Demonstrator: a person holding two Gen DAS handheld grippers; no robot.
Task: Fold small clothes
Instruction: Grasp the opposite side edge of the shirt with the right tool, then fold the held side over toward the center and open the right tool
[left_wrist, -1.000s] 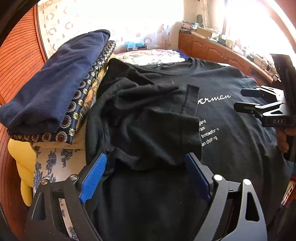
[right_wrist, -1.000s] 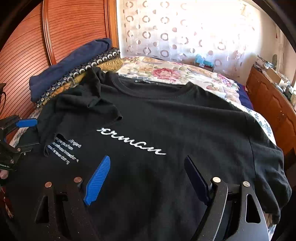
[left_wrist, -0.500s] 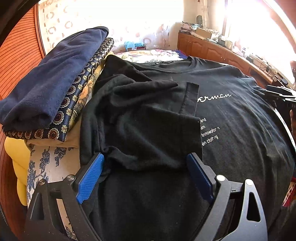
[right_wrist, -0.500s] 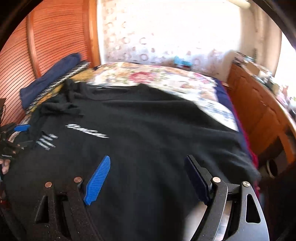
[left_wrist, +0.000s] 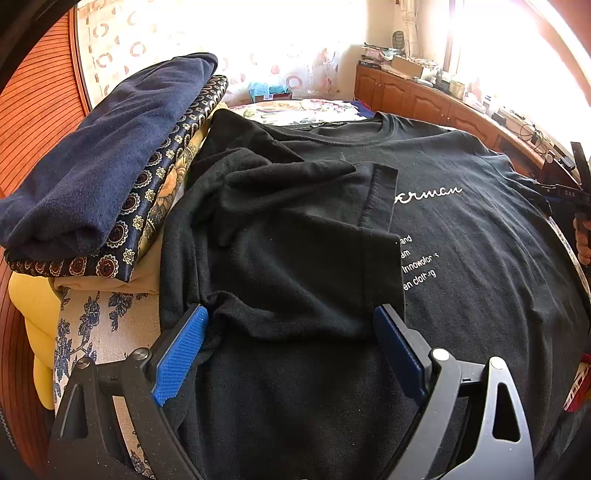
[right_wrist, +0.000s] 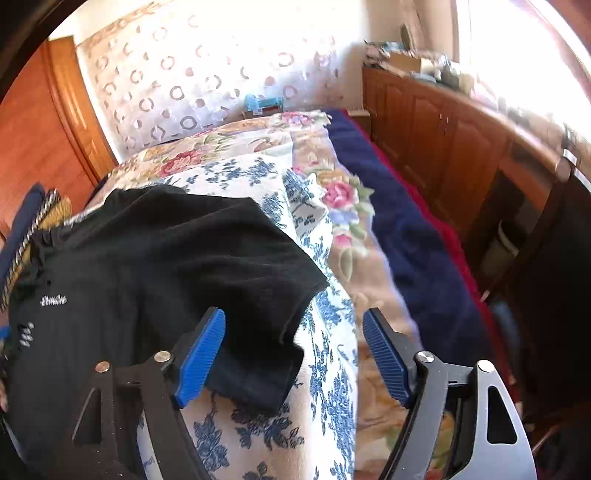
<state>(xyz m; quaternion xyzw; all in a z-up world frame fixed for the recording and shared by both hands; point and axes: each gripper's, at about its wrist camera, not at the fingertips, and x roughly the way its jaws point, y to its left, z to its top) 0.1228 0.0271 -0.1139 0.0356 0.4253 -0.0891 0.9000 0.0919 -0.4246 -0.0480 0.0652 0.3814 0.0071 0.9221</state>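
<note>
The bed (right_wrist: 325, 373), covered in a floral spread, carries a black T-shirt (left_wrist: 461, 258) lying chest-up with white lettering, its left sleeve (left_wrist: 295, 236) folded inward over the chest. Just beside it sits a stack of folded clothes (left_wrist: 110, 166), navy on top. The left gripper (left_wrist: 290, 349) hovers over the folded sleeve, jaws apart. The right gripper (right_wrist: 291, 354) hangs at the shirt's other sleeve (right_wrist: 258, 266), jaws apart, holding nothing.
</note>
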